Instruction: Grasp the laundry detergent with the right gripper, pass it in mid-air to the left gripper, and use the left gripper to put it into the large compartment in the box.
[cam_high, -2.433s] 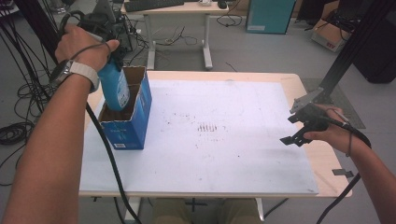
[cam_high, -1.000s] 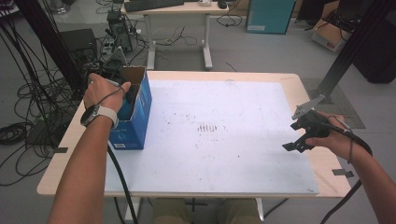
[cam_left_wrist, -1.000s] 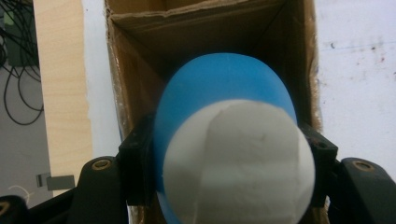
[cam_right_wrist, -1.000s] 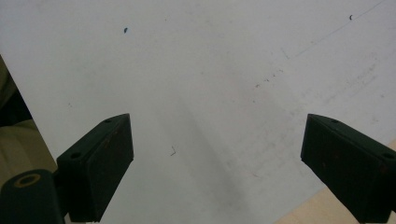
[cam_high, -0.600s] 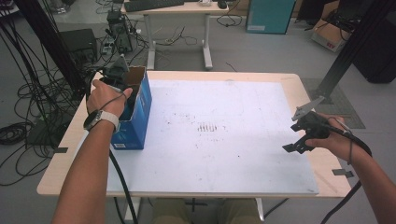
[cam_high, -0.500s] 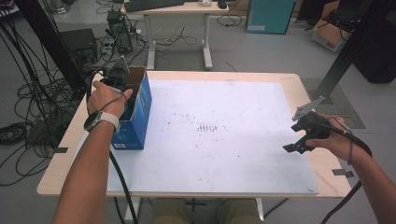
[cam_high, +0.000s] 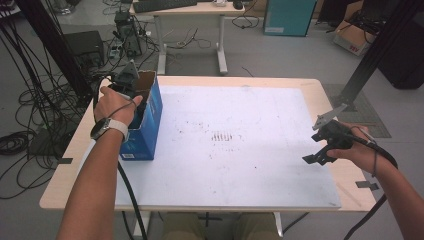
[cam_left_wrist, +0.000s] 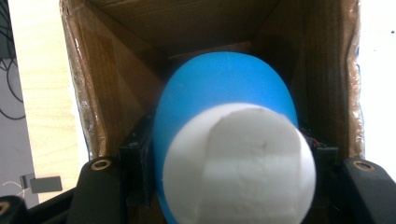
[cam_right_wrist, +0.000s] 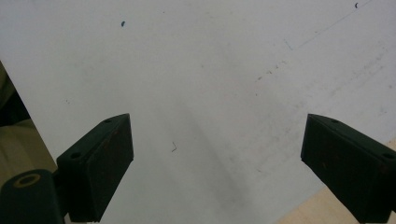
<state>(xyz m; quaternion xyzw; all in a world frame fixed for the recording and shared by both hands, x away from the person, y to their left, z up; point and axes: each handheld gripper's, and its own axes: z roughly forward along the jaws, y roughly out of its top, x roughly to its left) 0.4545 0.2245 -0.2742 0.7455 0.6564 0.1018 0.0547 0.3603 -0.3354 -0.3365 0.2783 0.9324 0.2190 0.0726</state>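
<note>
From above we count one blue cardboard box (cam_high: 143, 122), open-topped, with our left gripper (cam_high: 131, 87) plunged inside, jaws hidden; our right gripper (cam_high: 325, 145) hovers well apart; the left gripper view shows one smooth blue bottle (cam_left_wrist: 224, 93), white-capped, clamped inside the box; right gripper view: jaws wide, empty, over the white board (cam_right_wrist: 210, 70).
</note>
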